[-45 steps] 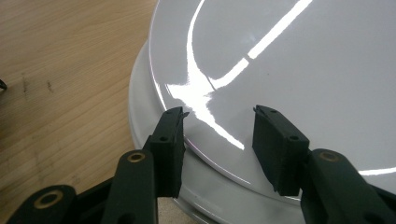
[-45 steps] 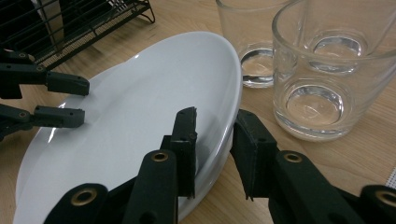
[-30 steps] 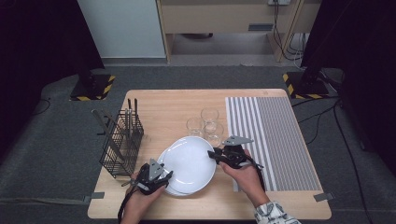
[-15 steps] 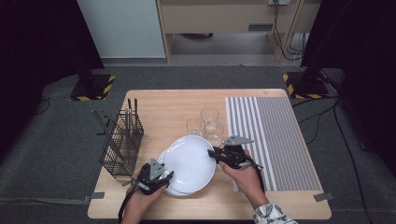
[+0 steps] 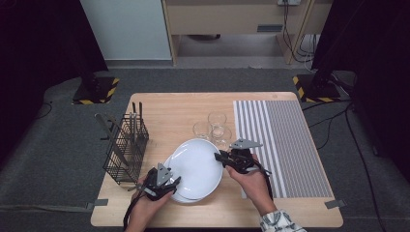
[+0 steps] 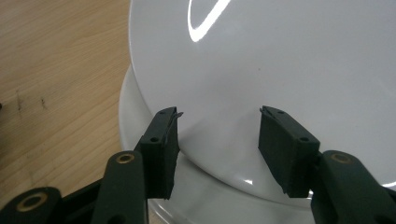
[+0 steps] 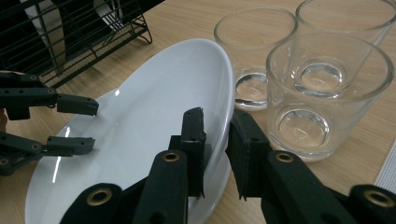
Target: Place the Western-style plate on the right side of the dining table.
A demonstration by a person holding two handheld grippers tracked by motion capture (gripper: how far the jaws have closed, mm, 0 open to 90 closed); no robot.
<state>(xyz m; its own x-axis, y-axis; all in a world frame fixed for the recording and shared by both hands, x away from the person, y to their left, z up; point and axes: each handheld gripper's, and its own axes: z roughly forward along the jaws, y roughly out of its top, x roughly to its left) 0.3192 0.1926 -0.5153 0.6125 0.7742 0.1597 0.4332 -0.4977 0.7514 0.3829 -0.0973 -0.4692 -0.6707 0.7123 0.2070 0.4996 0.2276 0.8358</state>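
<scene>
Looking across the last second from the high view, you kept both hands almost where they were, and the plates barely shifted, so the lift was only just under way. Nearest you, your left gripper (image 6: pixel 219 116) stood with its jaws apart at the near-left rim of the upper white plate (image 6: pixel 280 56). The pads pressed on nothing, so it added no hold. That plate lay tipped over the lower white plate (image 6: pixel 135 135), whose rim peeked out beneath it on the wooden table (image 6: pixel 56 70). Your right gripper (image 7: pixel 217 116) was clamped on the upper plate's right rim, one pad inside the dish and one outside, so the plate's weight seemed to hang on that single grip. I judged that a slip there was the risk.

Just beyond the plate stood three clear drinking glasses (image 7: pixel 327 93), close to its raised edge. Farther left sat the black wire drying rack (image 7: pixel 70 37), and to the right the striped mat (image 5: pixel 285 140).

I could not tell whether the upper plate's far edge touched the lower plate, and the rack's contents were too dark to make out
</scene>
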